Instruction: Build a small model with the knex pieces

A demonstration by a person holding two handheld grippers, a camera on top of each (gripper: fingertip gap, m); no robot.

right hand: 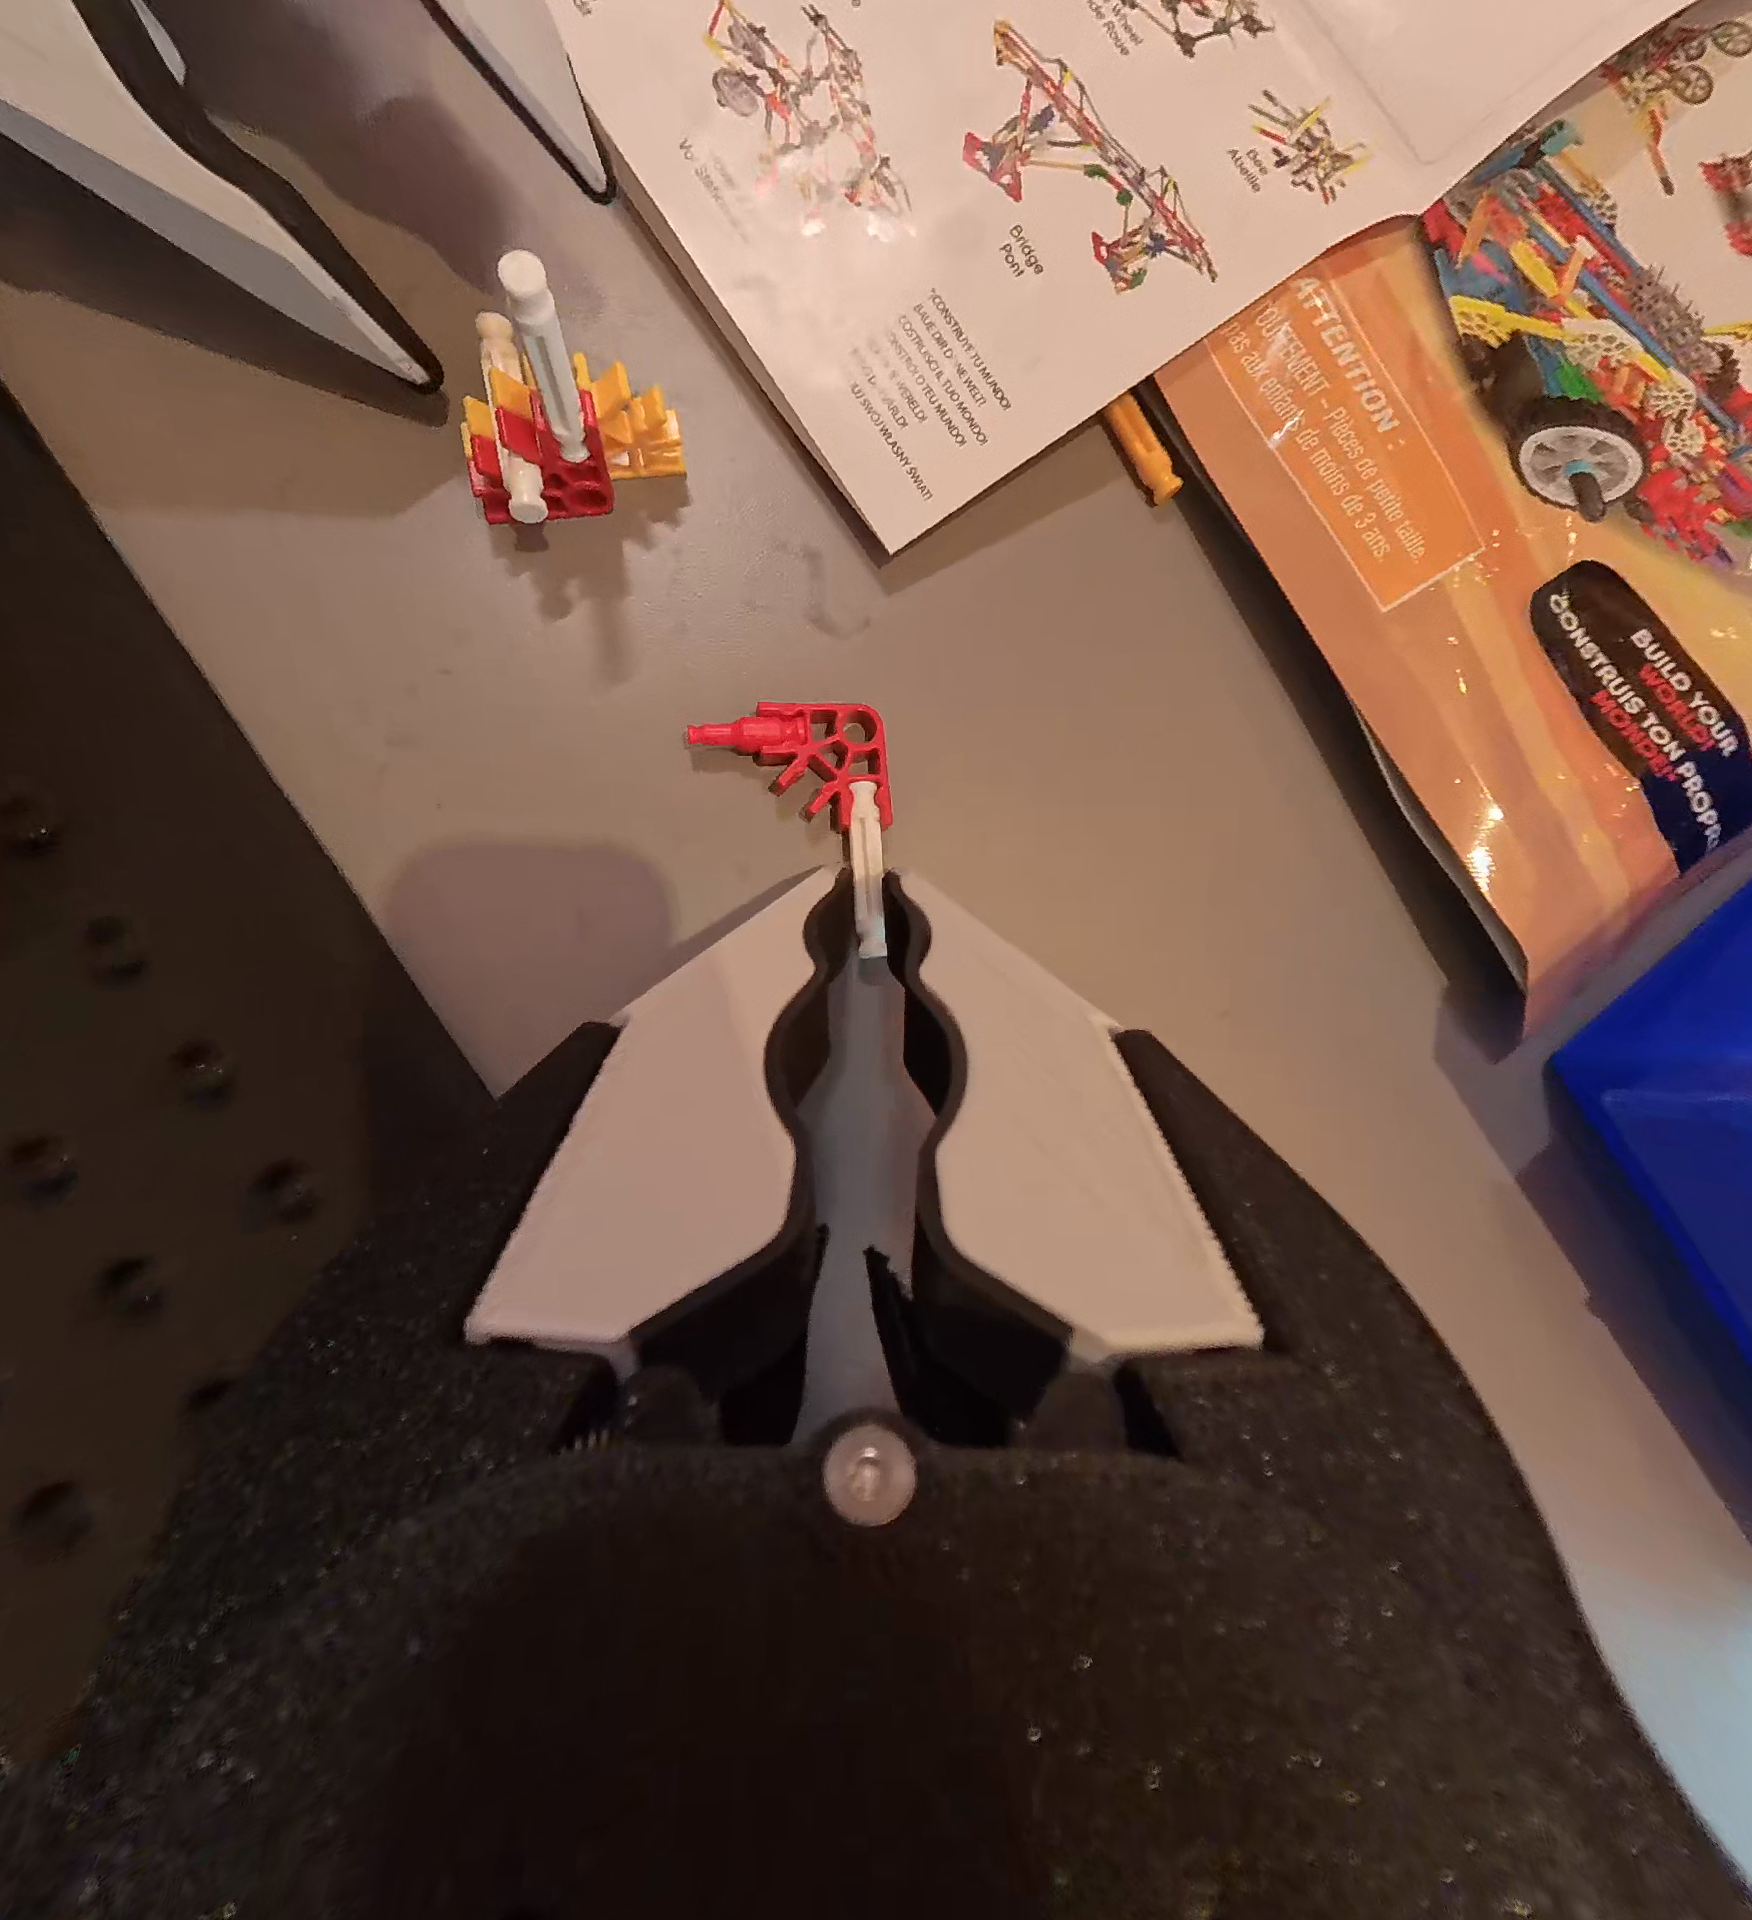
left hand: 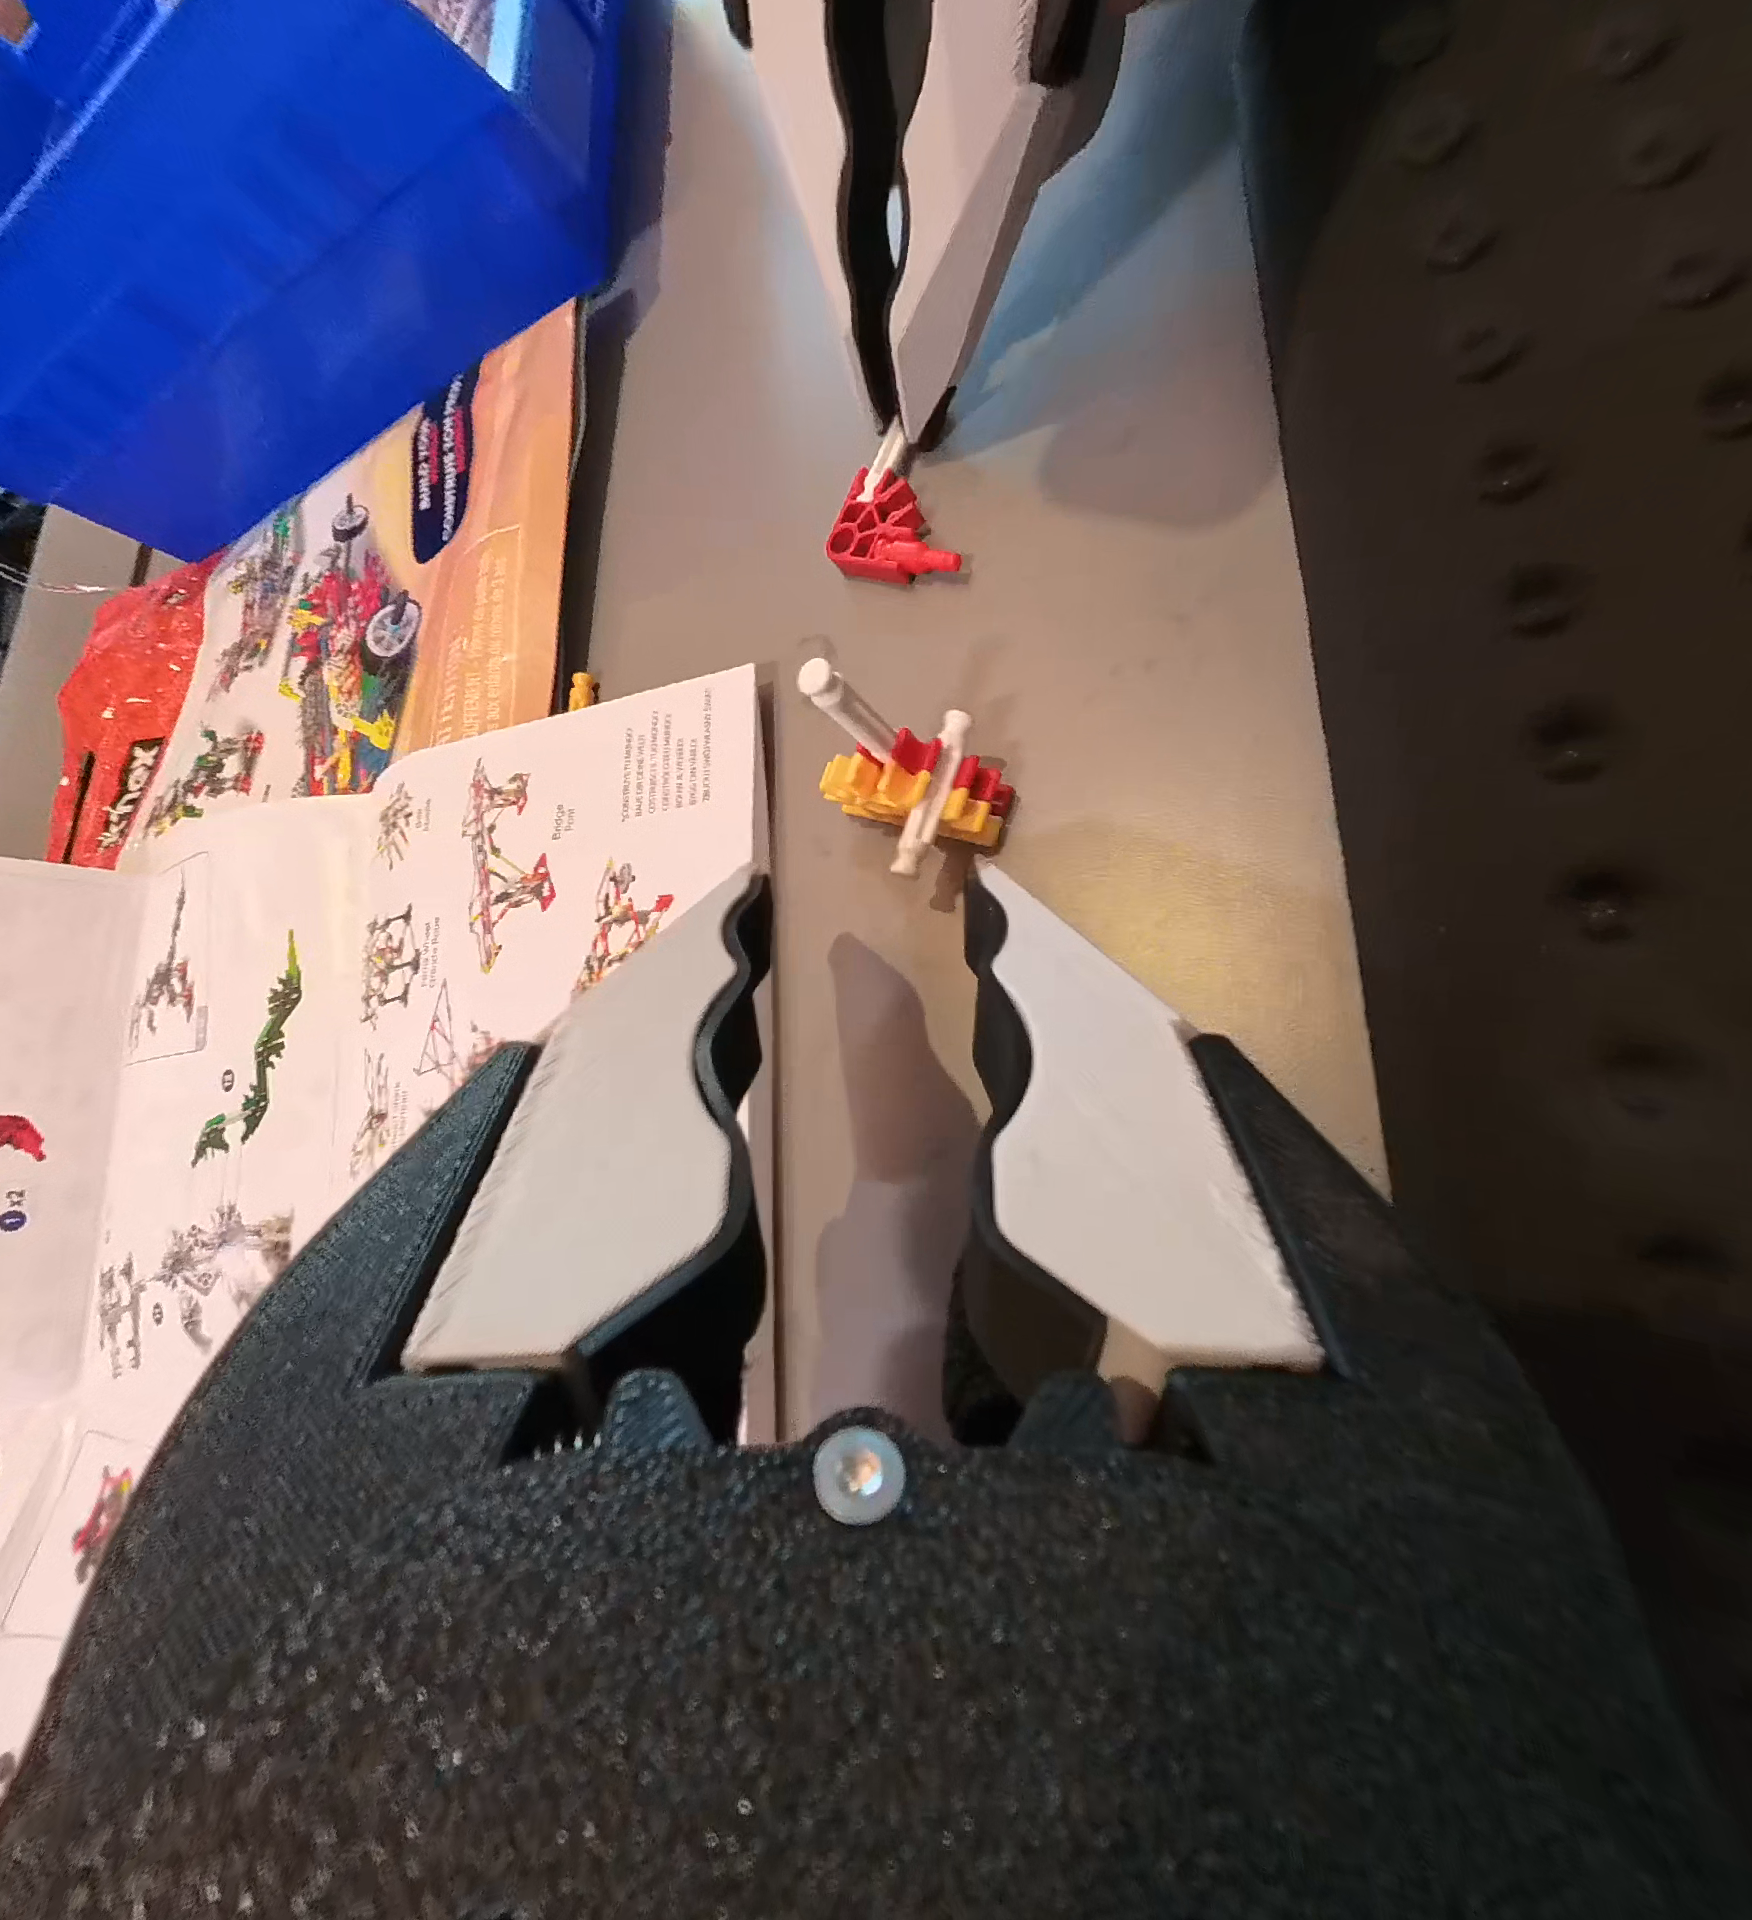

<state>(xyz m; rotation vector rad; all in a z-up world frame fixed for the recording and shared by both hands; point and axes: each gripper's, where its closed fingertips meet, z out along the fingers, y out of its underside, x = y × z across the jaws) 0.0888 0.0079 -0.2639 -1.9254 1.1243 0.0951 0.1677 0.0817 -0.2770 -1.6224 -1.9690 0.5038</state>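
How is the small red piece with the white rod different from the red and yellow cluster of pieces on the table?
The red connector is one flat corner piece carrying a white rod and a short red rod; the red and yellow cluster stacks several connectors with two white rods. The right gripper is shut on the connector's white rod; the cluster sits free beside the open left gripper. Both are snap-together building pieces over the grey table.
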